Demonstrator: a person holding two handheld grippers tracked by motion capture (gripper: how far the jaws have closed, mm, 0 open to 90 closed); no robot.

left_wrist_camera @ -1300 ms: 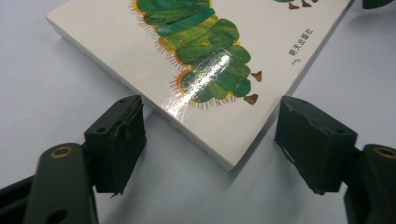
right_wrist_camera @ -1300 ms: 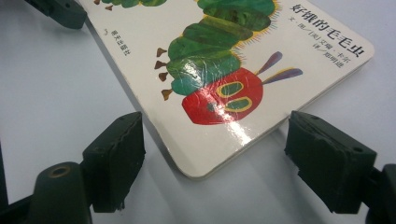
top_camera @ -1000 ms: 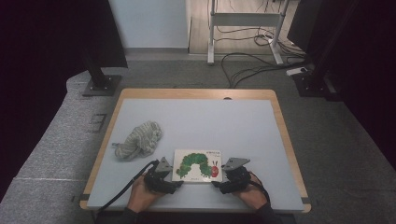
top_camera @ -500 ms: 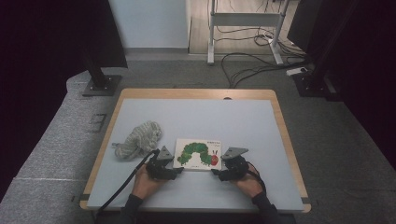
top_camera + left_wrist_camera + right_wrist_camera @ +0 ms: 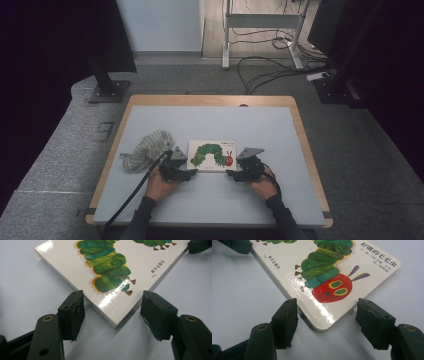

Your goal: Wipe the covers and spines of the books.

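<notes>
we work left to right. a grey knitted cloth (image 5: 146, 148) lies bunched at the left of the table (image 5: 300, 150), apart from the work and untouched. our left gripper (image 5: 192, 173) sits at the near left corner of the picture book (image 5: 212, 155); its jaws have just been closing and stand about half open, the corner (image 5: 113, 323) between them, one pad (image 5: 73, 312) at the book's edge, nothing clamped. the book lies flat near the table's middle, cover up. our right gripper (image 5: 231, 174) mirrors this at the near right corner (image 5: 322, 327), jaws just closing, half open, holding nothing. we judge both corners are straddled to pick up the book evenly. the top is pale blue with a wood rim; beyond it grey carpet (image 5: 200, 80), loose cables (image 5: 265, 75), a stand base (image 5: 107, 92).
</notes>
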